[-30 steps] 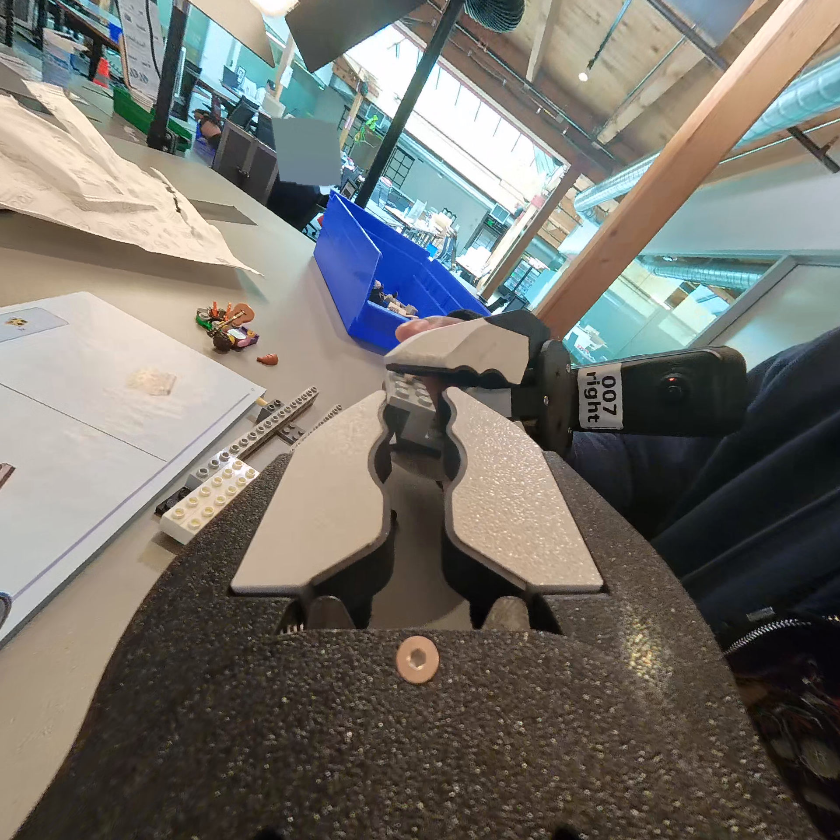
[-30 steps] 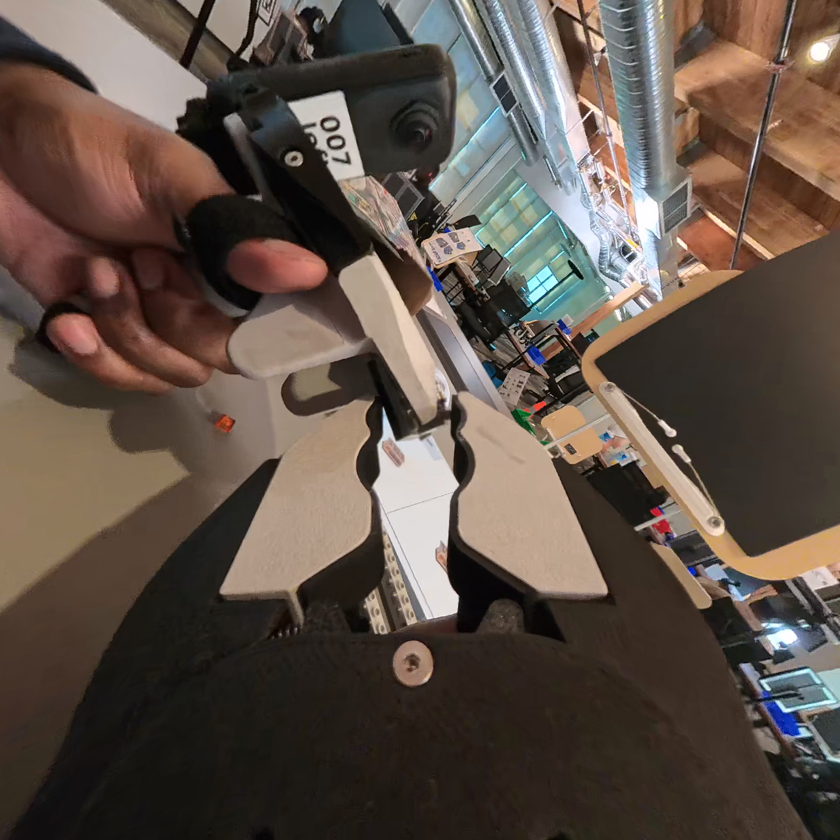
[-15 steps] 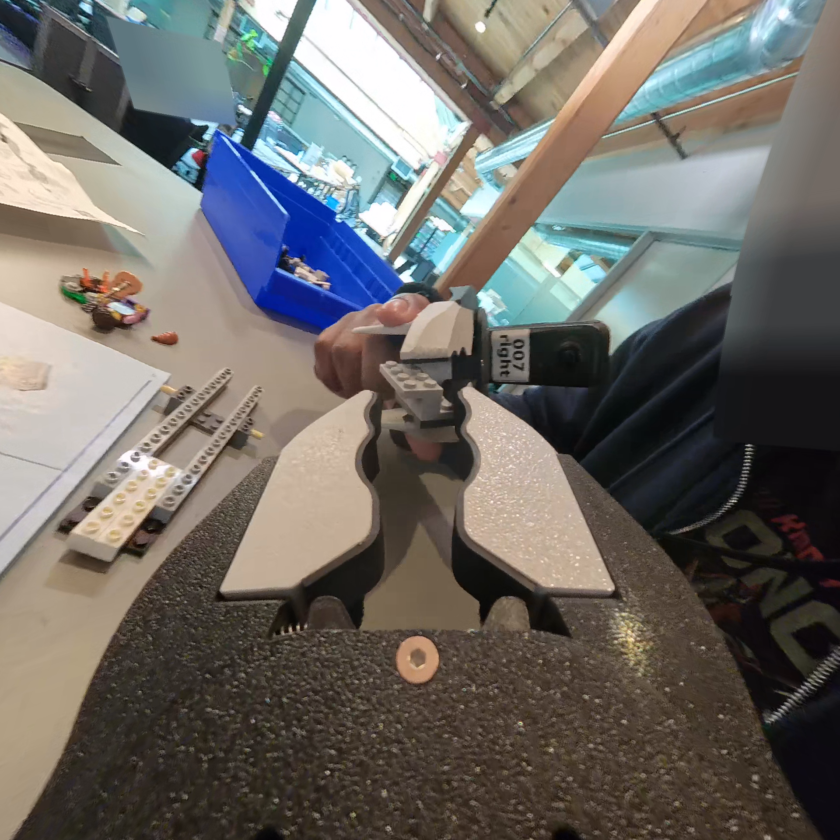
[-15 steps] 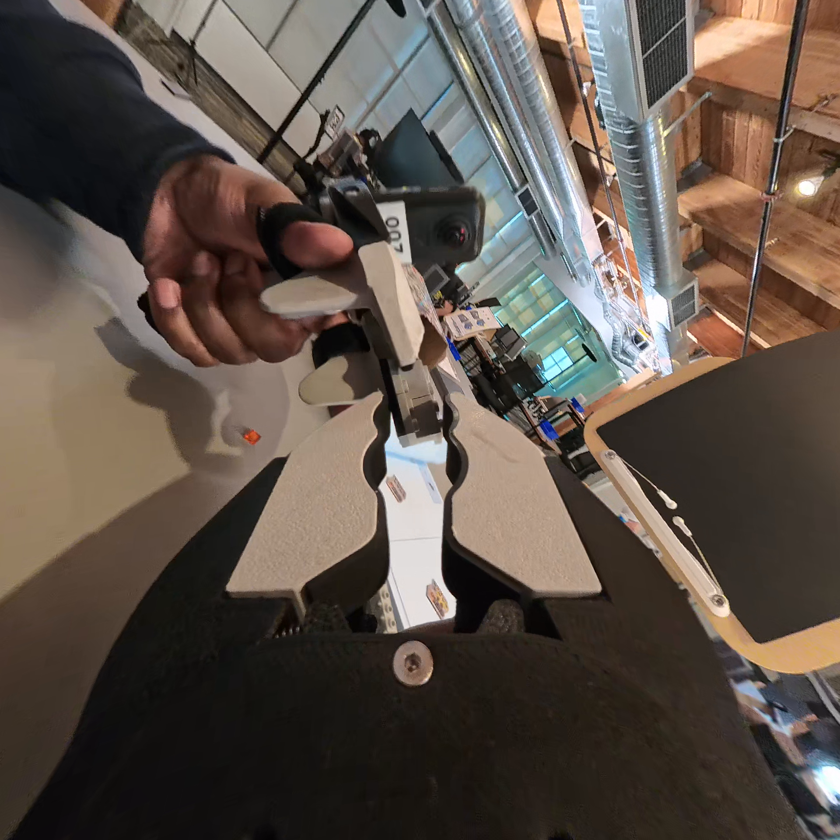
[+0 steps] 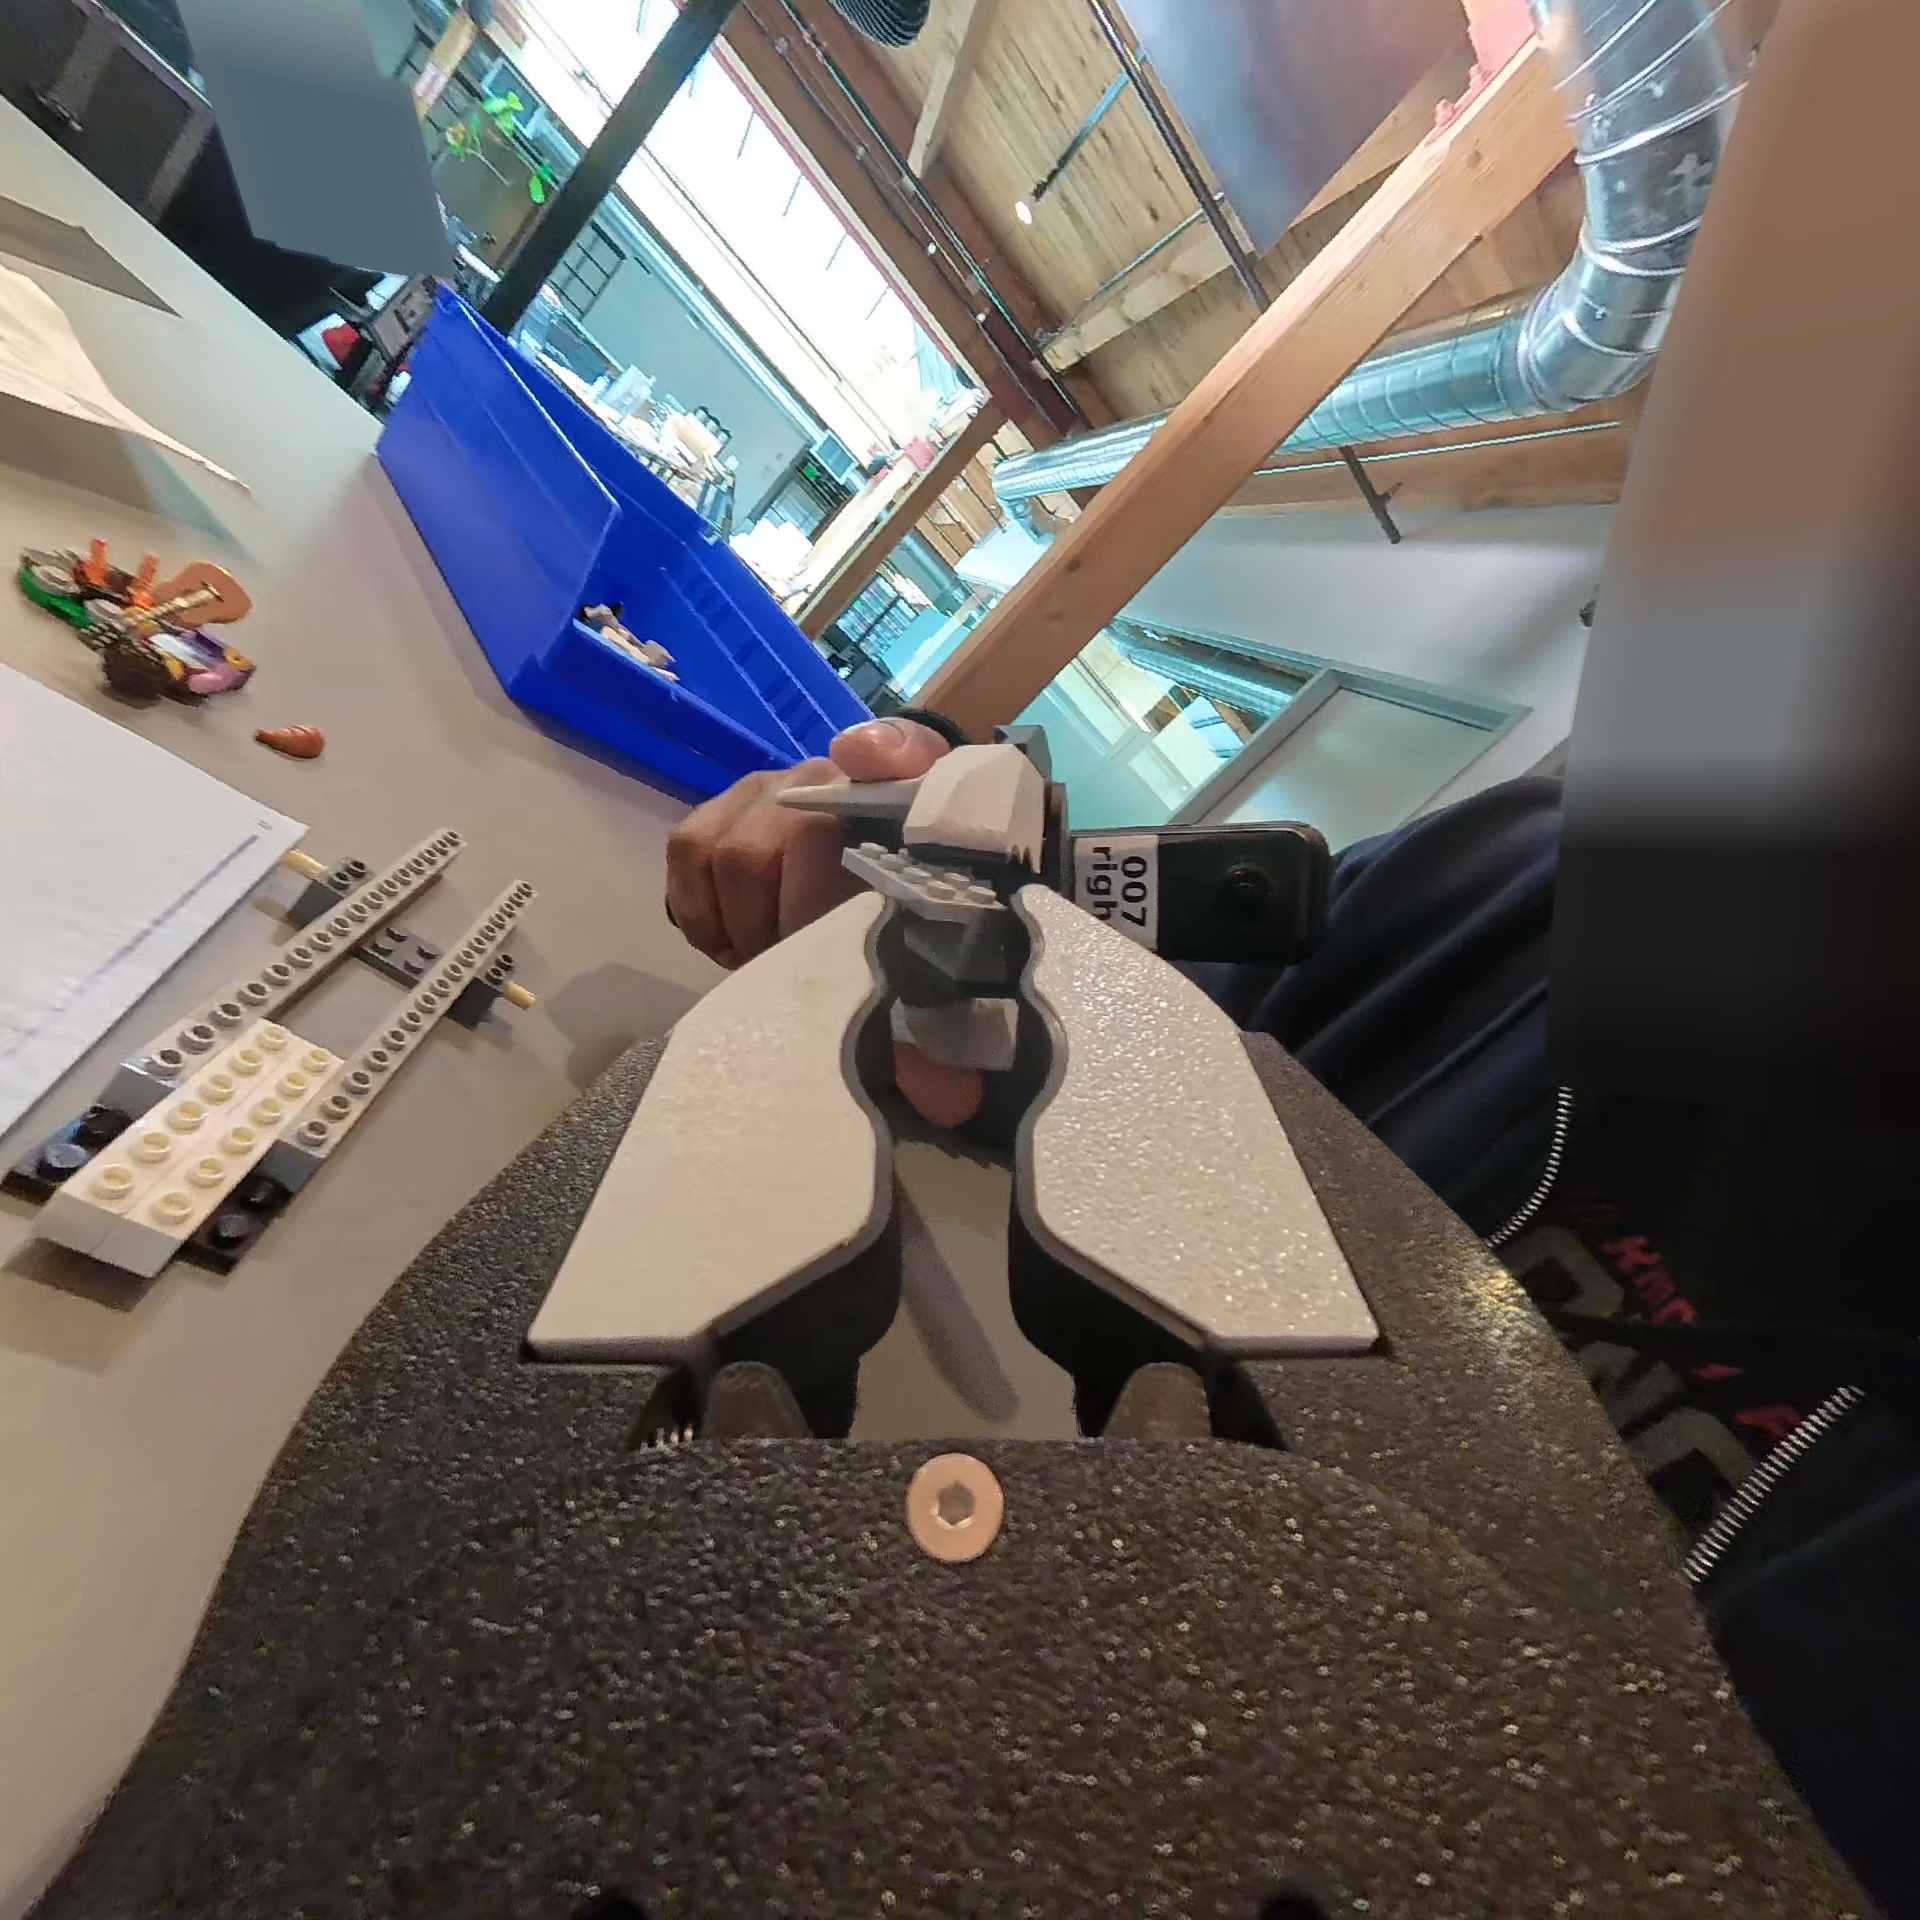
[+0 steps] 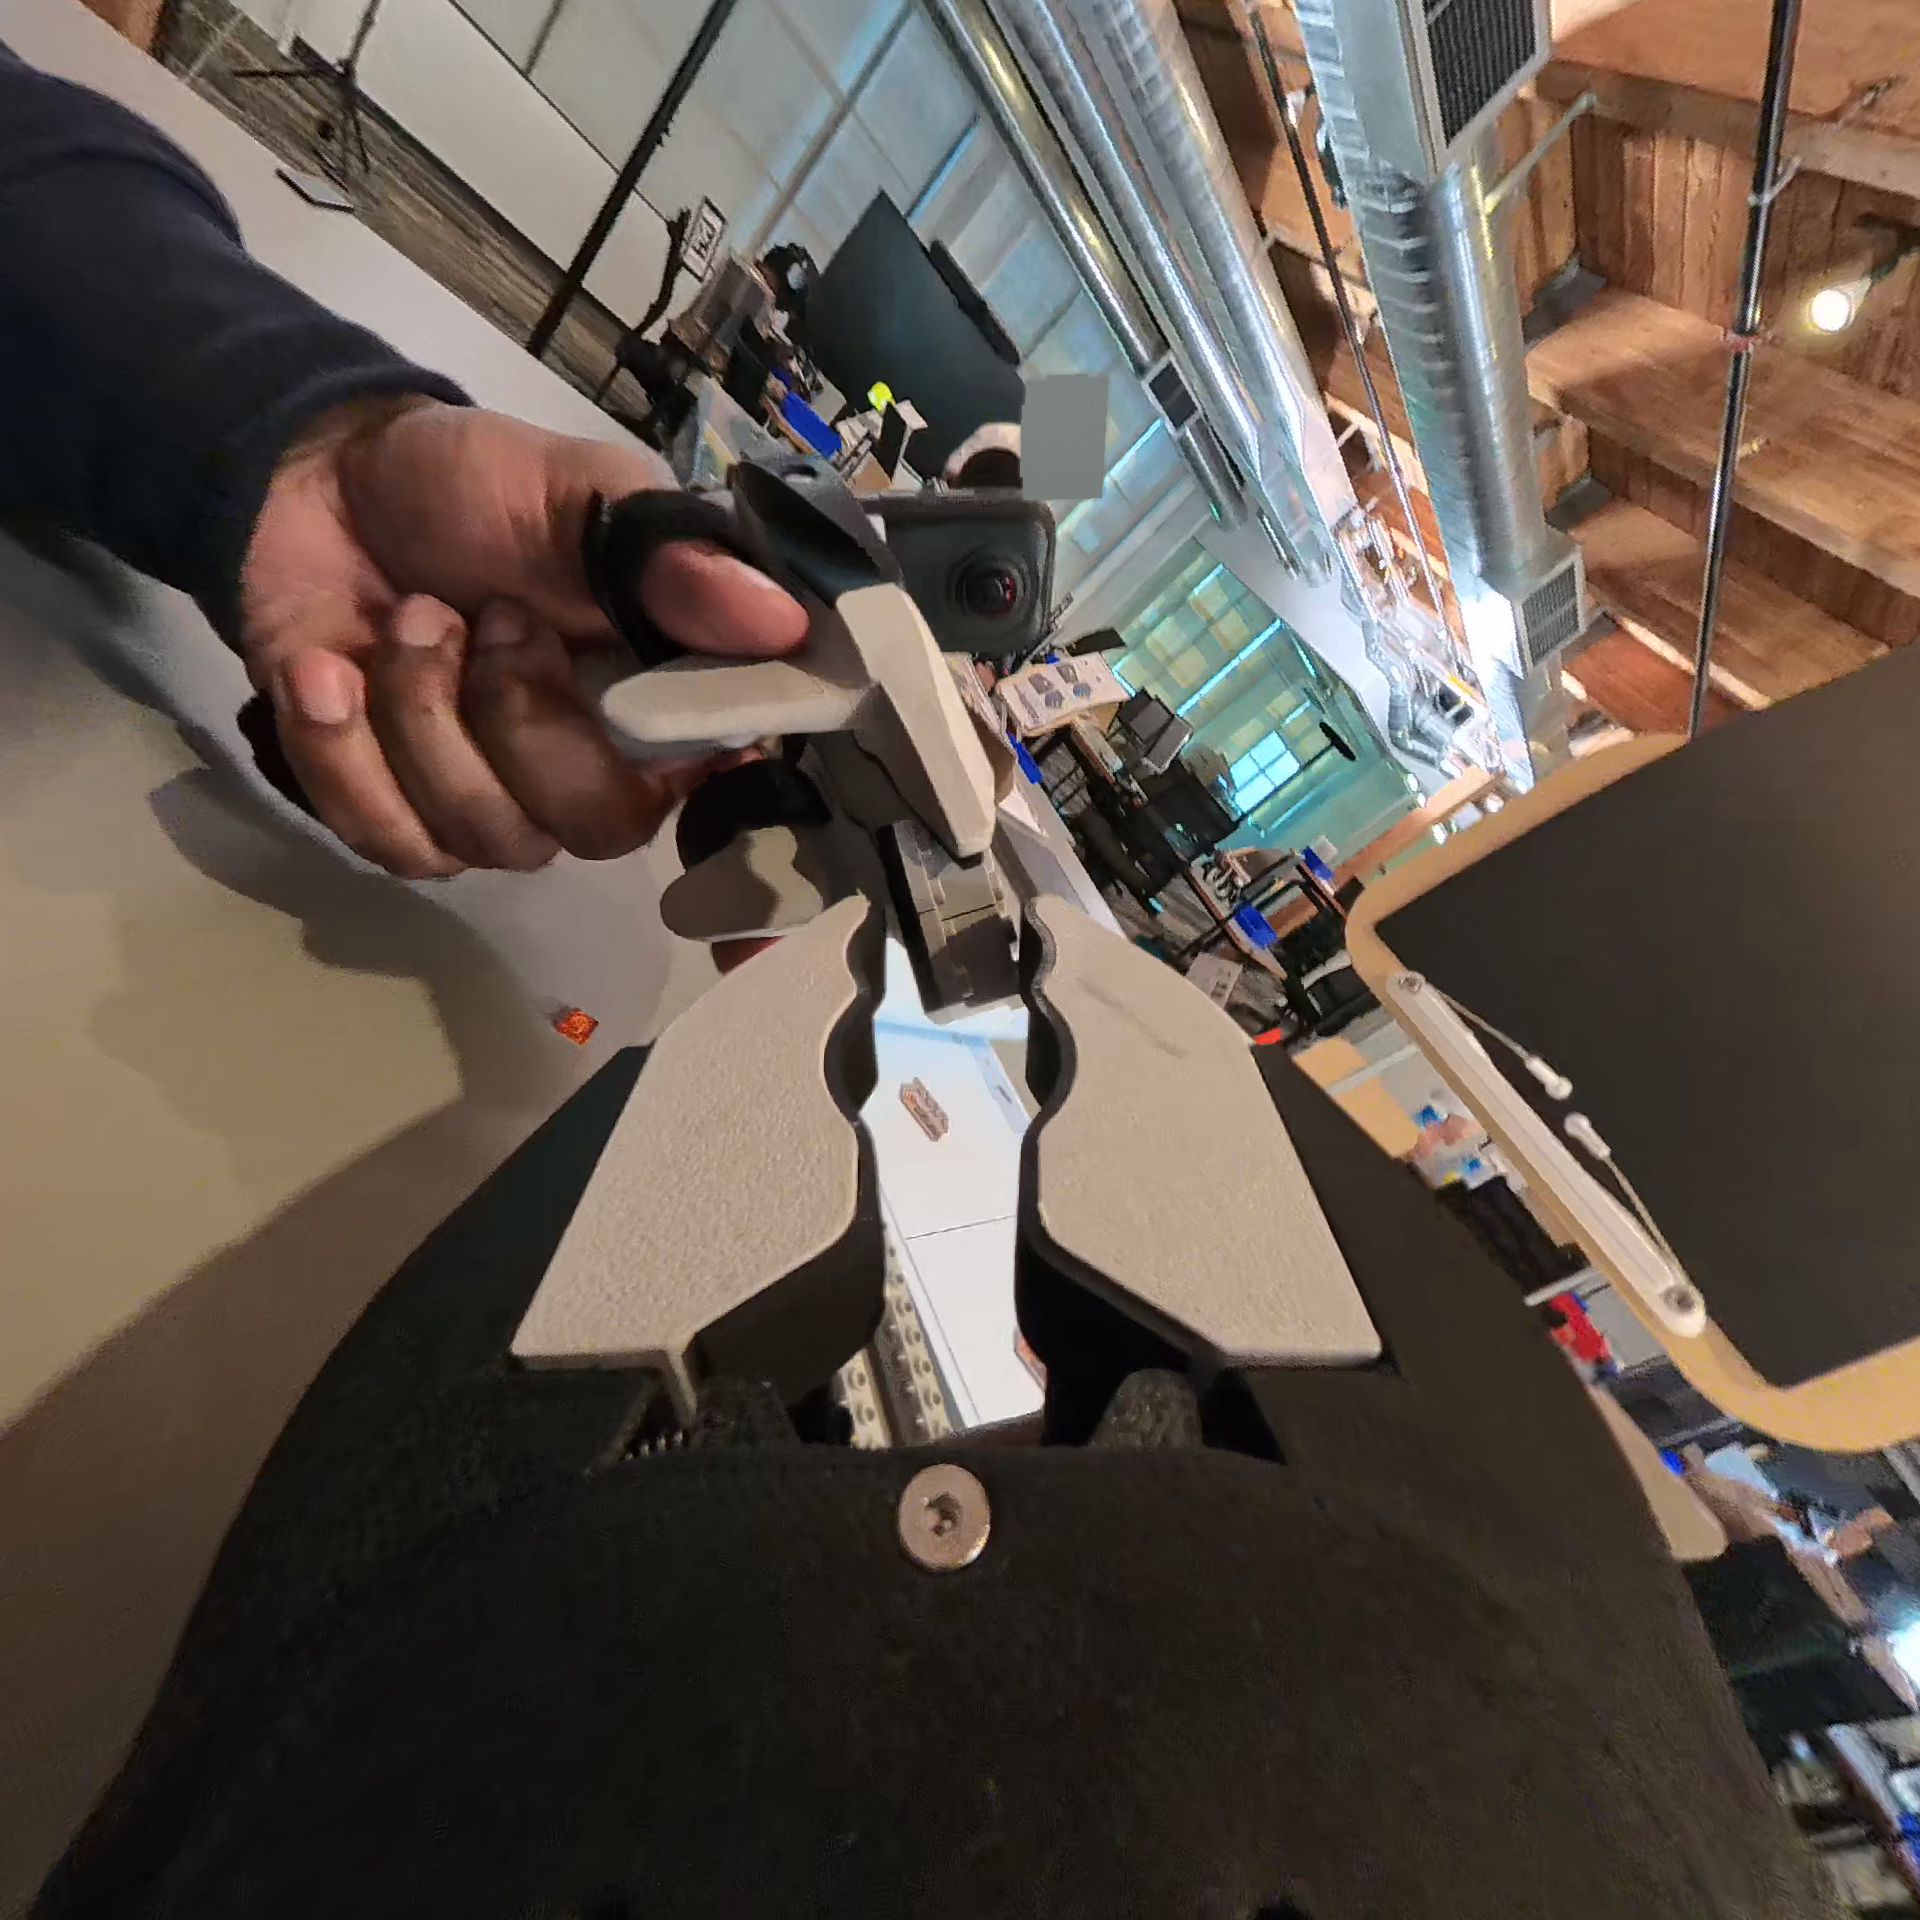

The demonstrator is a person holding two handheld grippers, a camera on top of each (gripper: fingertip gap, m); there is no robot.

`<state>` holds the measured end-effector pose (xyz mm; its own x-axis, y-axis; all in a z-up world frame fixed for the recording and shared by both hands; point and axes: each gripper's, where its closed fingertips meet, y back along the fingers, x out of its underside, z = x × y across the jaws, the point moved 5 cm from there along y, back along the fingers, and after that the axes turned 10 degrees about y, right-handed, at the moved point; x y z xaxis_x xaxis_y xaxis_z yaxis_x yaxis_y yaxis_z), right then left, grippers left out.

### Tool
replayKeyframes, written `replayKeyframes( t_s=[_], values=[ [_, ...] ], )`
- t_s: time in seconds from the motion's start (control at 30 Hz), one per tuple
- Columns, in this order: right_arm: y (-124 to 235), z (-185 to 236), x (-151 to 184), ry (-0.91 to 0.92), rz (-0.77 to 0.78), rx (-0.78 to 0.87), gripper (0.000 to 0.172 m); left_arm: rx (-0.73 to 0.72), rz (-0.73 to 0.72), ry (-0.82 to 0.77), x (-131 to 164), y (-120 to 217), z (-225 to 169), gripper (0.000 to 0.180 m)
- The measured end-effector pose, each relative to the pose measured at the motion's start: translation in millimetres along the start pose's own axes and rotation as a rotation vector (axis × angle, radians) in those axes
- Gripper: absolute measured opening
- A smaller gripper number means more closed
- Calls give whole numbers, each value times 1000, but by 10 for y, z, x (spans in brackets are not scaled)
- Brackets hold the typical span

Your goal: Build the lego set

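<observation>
Grey studded bricks, a small stacked brick assembly, sit in the air above the counter, caught between both grippers. The left gripper has its fingers narrowed onto the lower bricks; the right gripper closes its fingers on the same assembly from the opposite side. A long grey-and-white brick build lies left, a blue bin beyond.

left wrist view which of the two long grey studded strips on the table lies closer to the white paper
The left strip, running beside the edge of the paper. The other strip lies parallel to it, on the side away from the paper.
</observation>
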<state>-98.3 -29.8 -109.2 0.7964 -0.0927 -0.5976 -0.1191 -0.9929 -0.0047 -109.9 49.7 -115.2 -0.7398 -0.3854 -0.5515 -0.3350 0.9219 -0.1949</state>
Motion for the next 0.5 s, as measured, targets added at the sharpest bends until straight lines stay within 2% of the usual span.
replayKeyframes(
  t_s=[0.27, 0.4, 0.5],
  values=[
    [-91, -34, -53, -202, 106, 102, 36, -85, -170, -156, -103, 36, -8, 12],
    [-80, -72, -48, -210, 126, 153, 44, -82, -208, -135, -126, 58, 1, 12],
    [-53, -146, -9, -324, 156, 213, 47, -90, -288, -139, -188, 125, 1, 12]
  ],
)
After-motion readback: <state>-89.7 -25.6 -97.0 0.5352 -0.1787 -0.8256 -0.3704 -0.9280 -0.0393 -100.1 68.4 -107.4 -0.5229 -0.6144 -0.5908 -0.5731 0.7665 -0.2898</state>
